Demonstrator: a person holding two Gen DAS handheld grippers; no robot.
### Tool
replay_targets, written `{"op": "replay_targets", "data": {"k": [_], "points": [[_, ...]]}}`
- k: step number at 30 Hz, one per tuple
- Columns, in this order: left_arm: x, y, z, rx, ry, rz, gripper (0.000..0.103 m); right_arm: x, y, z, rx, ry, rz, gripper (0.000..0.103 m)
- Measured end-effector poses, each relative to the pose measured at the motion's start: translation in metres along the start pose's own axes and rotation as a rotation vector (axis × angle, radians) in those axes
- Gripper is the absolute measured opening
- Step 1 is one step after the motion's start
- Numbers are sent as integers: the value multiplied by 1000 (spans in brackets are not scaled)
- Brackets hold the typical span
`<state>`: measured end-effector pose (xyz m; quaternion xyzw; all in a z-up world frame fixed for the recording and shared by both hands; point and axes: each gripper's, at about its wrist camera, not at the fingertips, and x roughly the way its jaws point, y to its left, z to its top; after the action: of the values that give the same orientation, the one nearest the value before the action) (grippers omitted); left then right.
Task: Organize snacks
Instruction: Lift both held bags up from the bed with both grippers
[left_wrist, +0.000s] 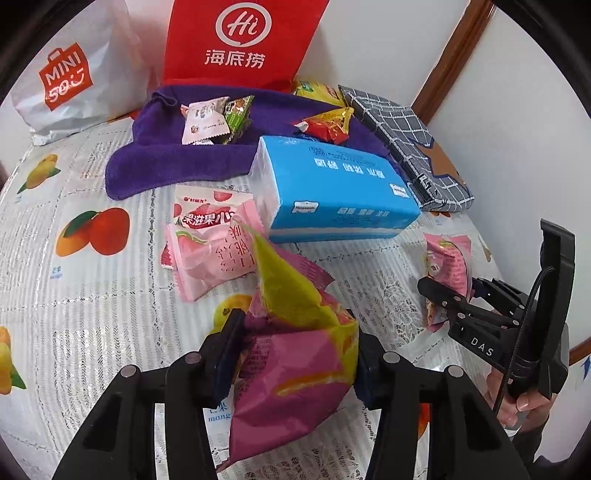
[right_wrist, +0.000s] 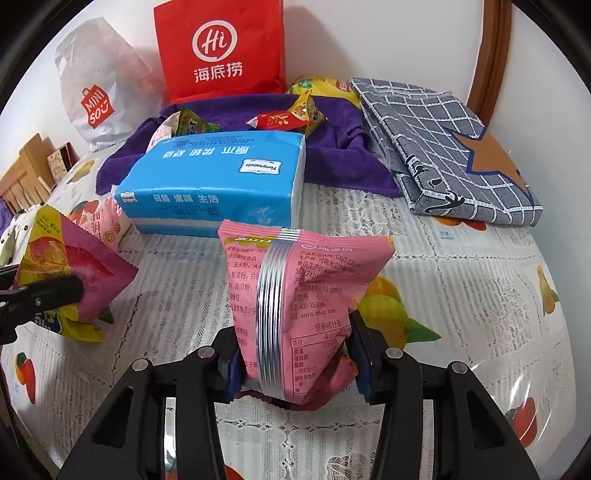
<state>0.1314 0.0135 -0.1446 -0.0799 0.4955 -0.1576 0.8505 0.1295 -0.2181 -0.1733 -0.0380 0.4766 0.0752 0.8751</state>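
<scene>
My left gripper (left_wrist: 295, 350) is shut on a magenta and yellow snack bag (left_wrist: 291, 369), held above the table; the bag also shows at the left of the right wrist view (right_wrist: 74, 273). My right gripper (right_wrist: 295, 365) is shut on a pink snack bag (right_wrist: 306, 291) with a silver seam; it shows at the right of the left wrist view (left_wrist: 447, 269). Two pink snack packets (left_wrist: 210, 240) lie by a blue tissue pack (left_wrist: 332, 188). A white packet (left_wrist: 203, 120), a green packet (left_wrist: 238, 114) and a red and gold packet (left_wrist: 327, 123) lie on a purple towel (left_wrist: 166, 162).
A red Hi bag (left_wrist: 240, 40) and a white Miniso bag (left_wrist: 74, 74) stand against the back wall. A grey checked cloth (left_wrist: 410, 144) lies at the right, with a yellow packet (left_wrist: 317, 92) behind the towel. The table carries a fruit-print lace cover (left_wrist: 92, 288).
</scene>
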Motion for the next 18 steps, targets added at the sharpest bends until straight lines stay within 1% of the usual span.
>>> {"op": "replay_targets", "data": {"k": [7,12,18], "points": [[-11,5,4,-14,-32,6,47,-5,3,4,-2,-16,4,47],[-19,7,9,-15,-50,-1,46,-16,5,9,-9,-45,4,47],[-27,6,16,-11,-83,18,46,-23,8,17,-25,-70,4,47]]}}
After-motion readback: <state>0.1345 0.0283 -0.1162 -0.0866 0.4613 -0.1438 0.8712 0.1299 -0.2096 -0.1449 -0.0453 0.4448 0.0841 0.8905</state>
